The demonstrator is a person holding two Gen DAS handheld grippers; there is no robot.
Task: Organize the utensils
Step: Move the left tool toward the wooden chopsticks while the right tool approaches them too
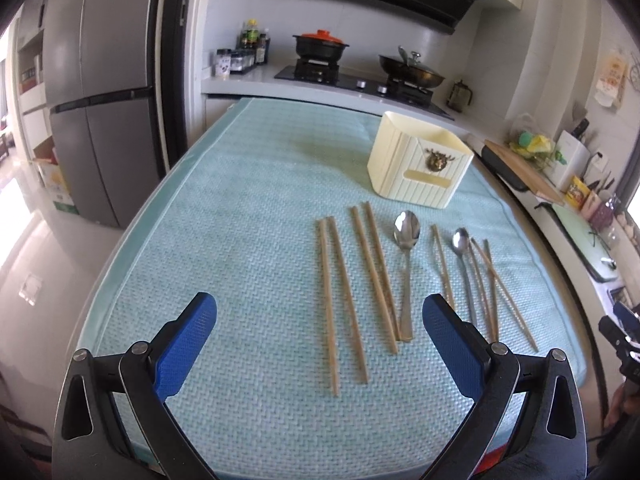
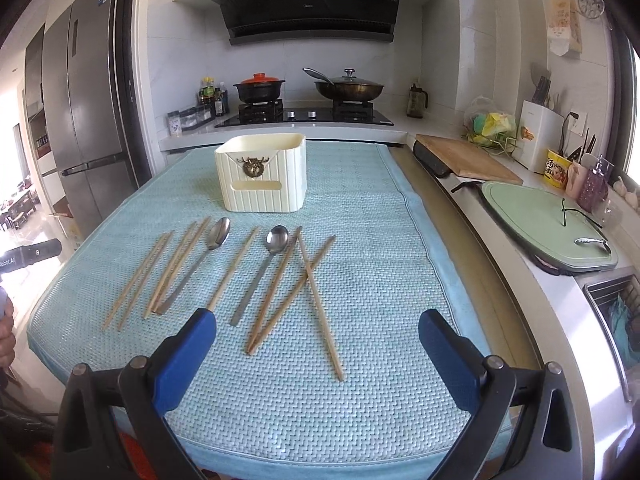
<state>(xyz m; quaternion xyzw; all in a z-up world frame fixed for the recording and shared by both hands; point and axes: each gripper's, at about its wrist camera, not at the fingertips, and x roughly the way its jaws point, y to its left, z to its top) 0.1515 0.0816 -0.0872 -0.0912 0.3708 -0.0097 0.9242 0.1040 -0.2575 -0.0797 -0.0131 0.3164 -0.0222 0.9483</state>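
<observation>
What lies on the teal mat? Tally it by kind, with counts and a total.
Wooden chopsticks: 8
Metal spoons: 2
Cream utensil holder: 1
Total: 11

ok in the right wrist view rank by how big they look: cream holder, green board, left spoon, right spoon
1. Green board
2. Cream holder, fairly close to the board
3. Left spoon and right spoon: look alike, so not ranked
</observation>
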